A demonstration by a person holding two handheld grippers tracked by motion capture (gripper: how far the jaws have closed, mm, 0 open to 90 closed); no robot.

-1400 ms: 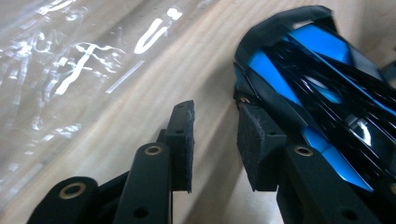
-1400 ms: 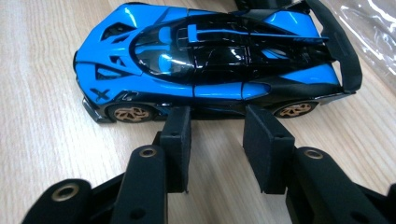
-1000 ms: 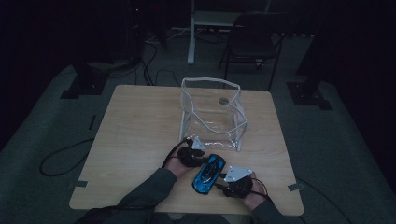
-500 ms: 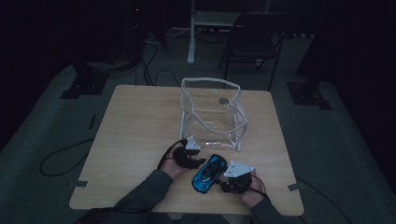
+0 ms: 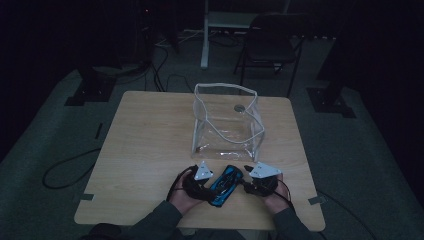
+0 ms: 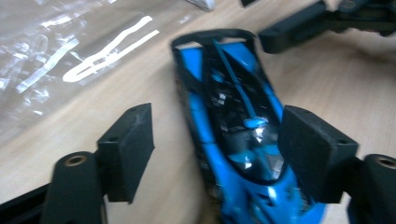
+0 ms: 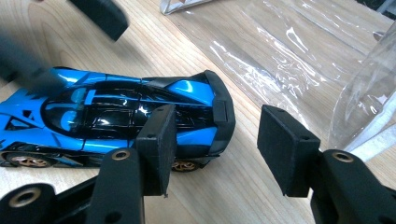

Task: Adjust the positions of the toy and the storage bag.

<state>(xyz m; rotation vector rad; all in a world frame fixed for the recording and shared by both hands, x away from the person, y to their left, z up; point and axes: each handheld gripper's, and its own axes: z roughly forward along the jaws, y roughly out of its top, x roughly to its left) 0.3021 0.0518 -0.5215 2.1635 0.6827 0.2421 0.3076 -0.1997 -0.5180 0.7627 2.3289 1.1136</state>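
A: Okay, quick pass. Where is the toy car (image 5: pixel 225 184) sitting?

B: It is lying on the wooden table (image 5: pixel 145 140), near the front edge, between the two hands. Blue and black body, on its wheels, gold rims showing in the right gripper view (image 7: pixel 116 121).

A: Left gripper (image 5: pixel 202 181)?

B: Its jaws have just been opening. In the left gripper view the car (image 6: pixel 238 135) is lying between the pads (image 6: pixel 128 149); the left pad is standing clear of it with bare table showing in the gap. The other pad is sitting right against the car's side, contact hard to call. Nothing is being squeezed.

A: Right gripper (image 5: pixel 250 180)?

B: Jaws are standing partly apart, gap between them open. In its own view (image 7: pixel 212 149) the car's tail with the black wing is lying just past the left-hand pad, outside the gap. Not gripping anything.

A: Anything else on the table?

B: A clear plastic bag (image 5: pixel 227 122) is standing upright behind the car, mouth open at the top, white trim along the rim. It is showing crinkled and shiny in both gripper views (image 7: pixel 299 51).

A: Surroundings?

B: Dark room, a chair (image 5: pixel 272 42) is standing beyond the table.
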